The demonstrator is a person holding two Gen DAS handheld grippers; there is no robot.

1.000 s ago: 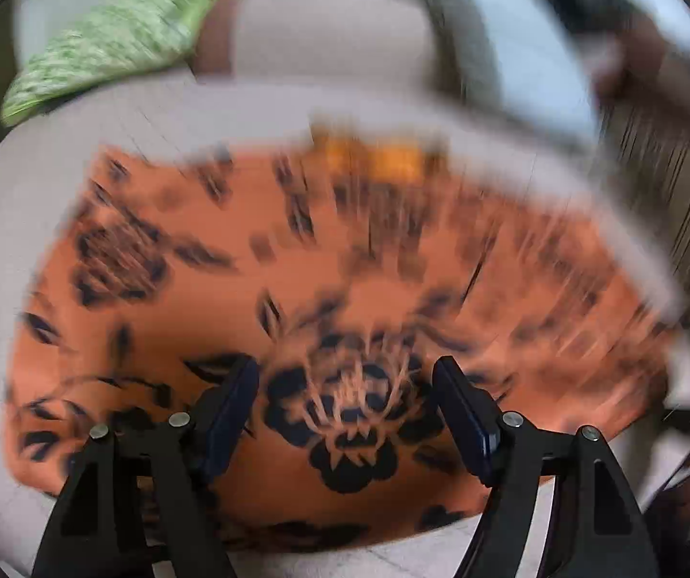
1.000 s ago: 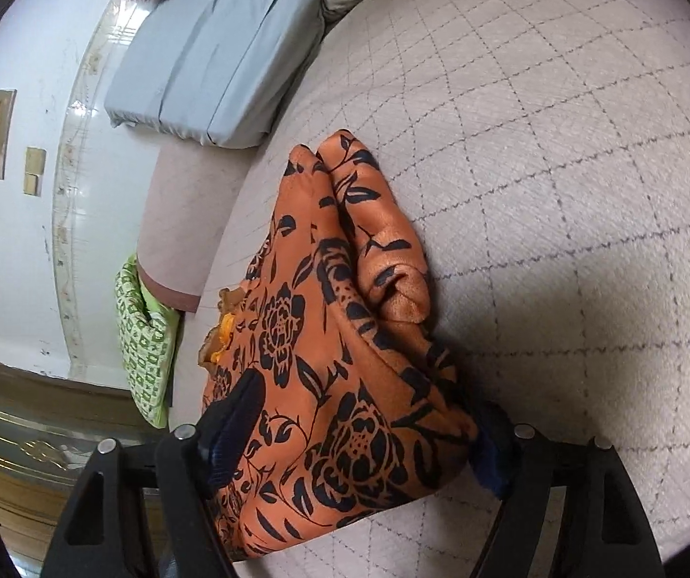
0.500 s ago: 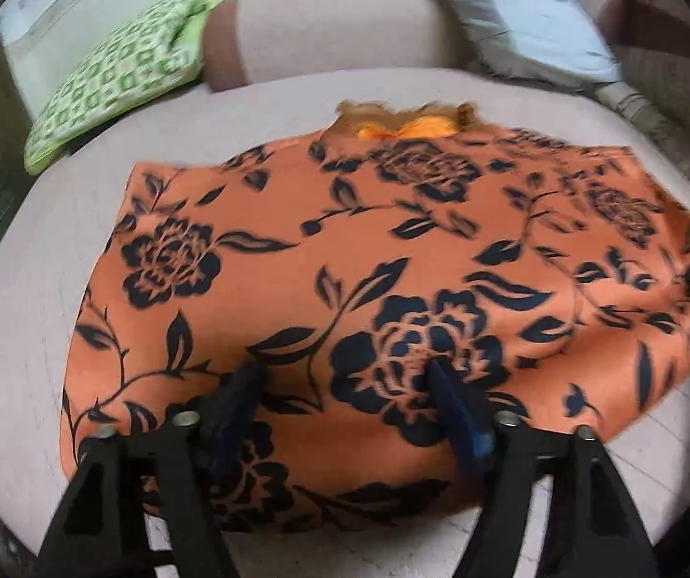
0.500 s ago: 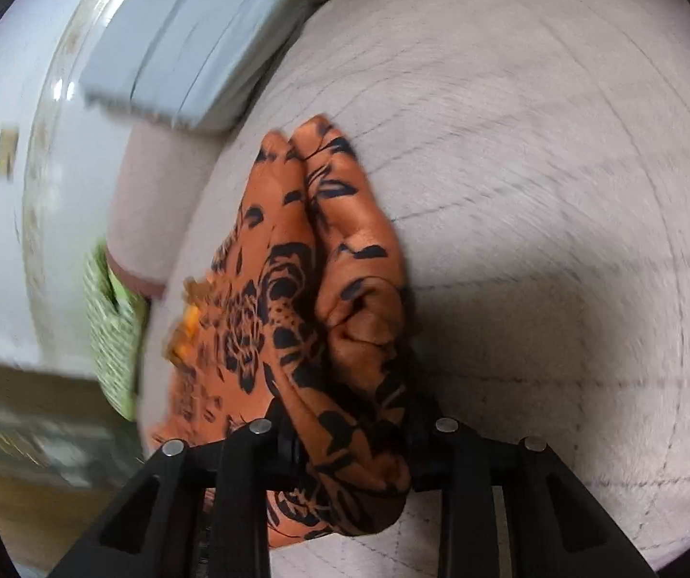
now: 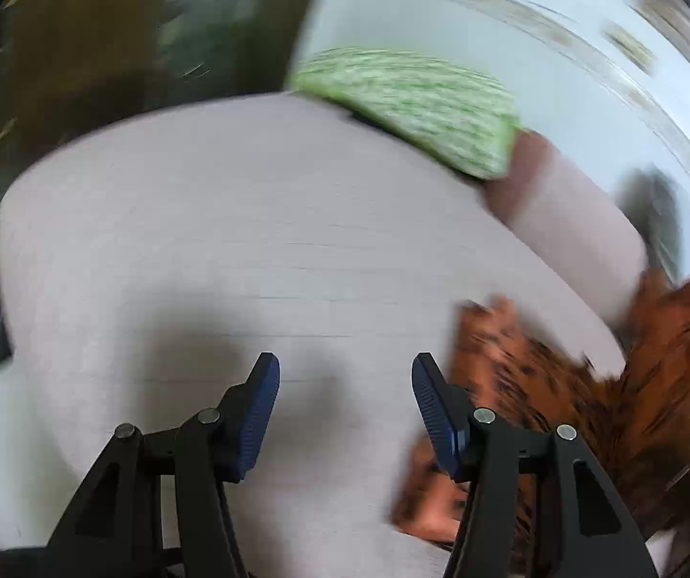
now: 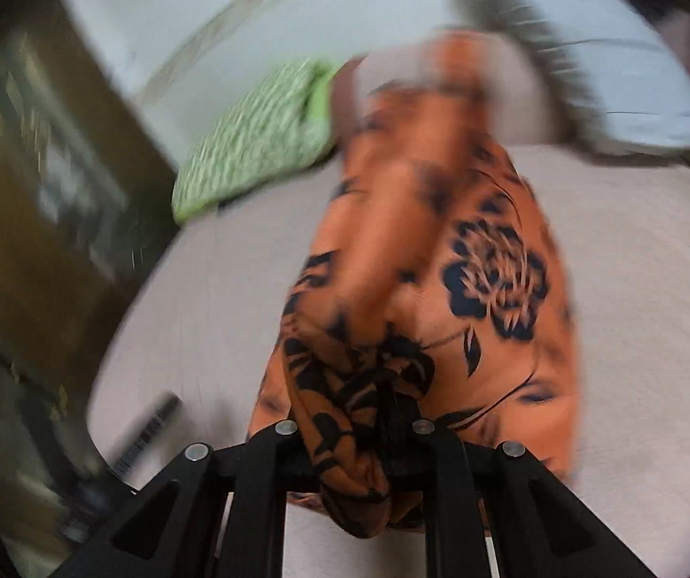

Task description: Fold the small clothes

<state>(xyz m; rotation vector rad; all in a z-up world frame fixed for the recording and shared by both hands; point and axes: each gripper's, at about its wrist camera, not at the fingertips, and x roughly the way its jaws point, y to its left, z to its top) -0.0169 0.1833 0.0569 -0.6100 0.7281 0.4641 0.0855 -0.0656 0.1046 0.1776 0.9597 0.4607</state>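
Note:
The orange garment with black flowers hangs and trails over the beige quilted bed. My right gripper is shut on a bunched edge of it near the frame's bottom. In the left wrist view the same garment is a blurred mass at the lower right, beside and behind the right finger. My left gripper hovers over bare bedding; its jaws are closing with nothing between them.
A green patterned cushion lies at the bed's far edge, also in the left view. A pale blue pillow sits at the back right. Dark wooden furniture stands to the left. A dark object lies near the bed's left edge.
The right gripper closed on the garment's bunched edge, rolled and lifted it across the bed. The left gripper left the spread cloth and swung over bare bedding, its jaws narrowing.

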